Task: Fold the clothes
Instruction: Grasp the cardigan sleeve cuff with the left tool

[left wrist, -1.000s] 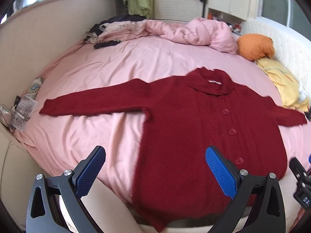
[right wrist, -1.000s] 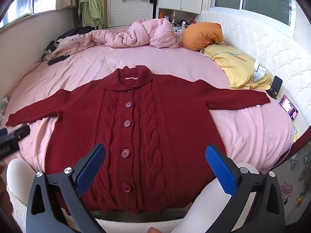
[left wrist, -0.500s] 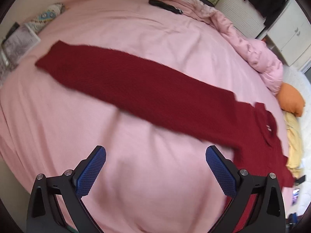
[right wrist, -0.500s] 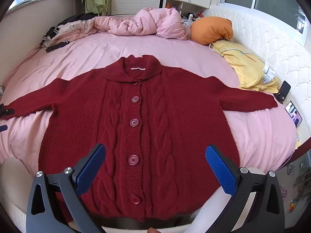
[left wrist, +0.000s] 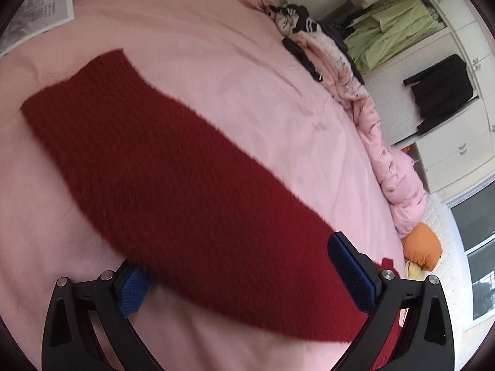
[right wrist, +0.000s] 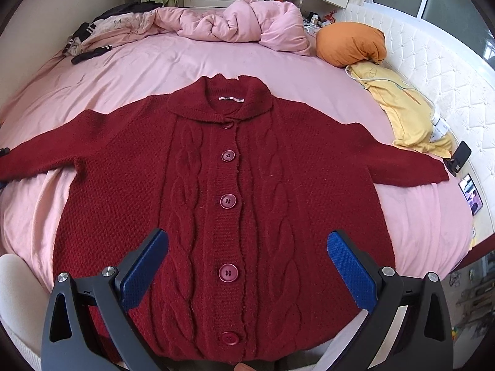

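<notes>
A dark red knitted cardigan (right wrist: 229,191) lies flat and buttoned on the pink bed sheet (right wrist: 161,65), sleeves spread to both sides. My right gripper (right wrist: 247,272) is open and empty, just above the cardigan's lower front. My left gripper (left wrist: 244,275) is open and straddles the cardigan's left sleeve (left wrist: 173,179), which runs between the two fingers; the sleeve cloth covers part of the left finger (left wrist: 133,284). The cuff lies at the far upper left in the left wrist view.
A bunched pink duvet (right wrist: 241,21) and an orange pillow (right wrist: 352,43) lie at the head of the bed. A yellow cloth (right wrist: 399,108), phones (right wrist: 461,154) and a cable are at the right edge. Dark clothes (left wrist: 309,40) lie at the far side; papers (left wrist: 37,15) lie near the cuff.
My left gripper has moved left and down along the sleeve, now close over it with the cloth between its fingers. My right gripper has edged closer to the cardigan's front.
</notes>
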Demonstrator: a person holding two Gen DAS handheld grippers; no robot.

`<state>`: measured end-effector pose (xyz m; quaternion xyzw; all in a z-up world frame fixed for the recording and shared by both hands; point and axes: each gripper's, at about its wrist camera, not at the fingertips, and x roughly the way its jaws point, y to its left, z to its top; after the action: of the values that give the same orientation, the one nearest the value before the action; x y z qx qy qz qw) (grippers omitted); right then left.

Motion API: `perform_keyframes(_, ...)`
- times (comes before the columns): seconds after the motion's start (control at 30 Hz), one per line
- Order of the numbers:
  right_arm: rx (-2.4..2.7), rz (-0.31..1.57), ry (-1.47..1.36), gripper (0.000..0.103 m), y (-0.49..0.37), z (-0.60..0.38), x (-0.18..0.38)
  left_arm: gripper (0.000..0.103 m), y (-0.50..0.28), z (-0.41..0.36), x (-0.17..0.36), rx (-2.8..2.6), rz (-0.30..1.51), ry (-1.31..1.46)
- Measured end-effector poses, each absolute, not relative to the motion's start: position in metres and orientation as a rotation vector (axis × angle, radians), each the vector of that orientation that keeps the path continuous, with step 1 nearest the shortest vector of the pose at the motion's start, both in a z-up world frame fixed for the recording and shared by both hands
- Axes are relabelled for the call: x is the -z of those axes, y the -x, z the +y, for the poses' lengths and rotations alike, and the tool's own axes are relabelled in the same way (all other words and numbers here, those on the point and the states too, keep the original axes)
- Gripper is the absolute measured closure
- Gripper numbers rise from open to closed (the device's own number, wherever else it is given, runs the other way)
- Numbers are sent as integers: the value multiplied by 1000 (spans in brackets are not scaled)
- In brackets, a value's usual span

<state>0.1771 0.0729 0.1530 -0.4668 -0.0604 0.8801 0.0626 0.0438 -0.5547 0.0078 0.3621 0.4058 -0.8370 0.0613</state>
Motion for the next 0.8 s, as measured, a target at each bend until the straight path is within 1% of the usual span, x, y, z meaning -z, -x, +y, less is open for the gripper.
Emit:
perform_keyframes(0.13, -2651, -173, 1418, 0, -176, 74, -149, 1, -24, -566, -8, 2546, 1179, -1058)
perform_keyframes(0.17, -2649, -171, 1420, 0, -175, 74, -148, 2, -22, -567, -9, 2547, 1161, -1053)
perform_keyframes(0.23, -2645, -166, 1424, 0, -175, 75, -146, 7, -21, -569, -7, 2554, 1109, -1051)
perform_keyframes(0.3, -2641, -162, 1427, 0, -174, 76, -144, 19, -22, -569, -7, 2552, 1054, -1053)
perform_keyframes(0.4, -2635, -155, 1433, 0, -173, 77, -141, 24, -31, -573, -7, 2551, 1070, -1042)
perform_keyframes(0.43, -2632, -153, 1435, 0, -172, 77, -140, 27, -33, -574, -7, 2549, 1066, -1045)
perform_keyframes(0.47, -2630, -150, 1437, 0, -172, 77, -139, 40, -35, -574, -7, 2532, 1031, -1057)
perform_keyframes(0.5, -2628, -148, 1438, 0, -172, 78, -139, 62, -36, -575, -7, 2511, 988, -1071)
perform_keyframes(0.53, -2628, -145, 1438, 0, -172, 78, -138, 75, -38, -576, -8, 2483, 951, -1075)
perform_keyframes(0.57, -2628, -142, 1437, 0, -173, 79, -138, 93, -41, -578, -8, 2453, 916, -1076)
perform_keyframes(0.67, -2629, -134, 1436, 0, -168, 79, -141, 95, -48, -581, -13, 2465, 942, -1031)
perform_keyframes(0.8, -2636, -136, 1431, 0, -168, 79, -141, 96, -43, -566, -28, 2506, 800, -1041)
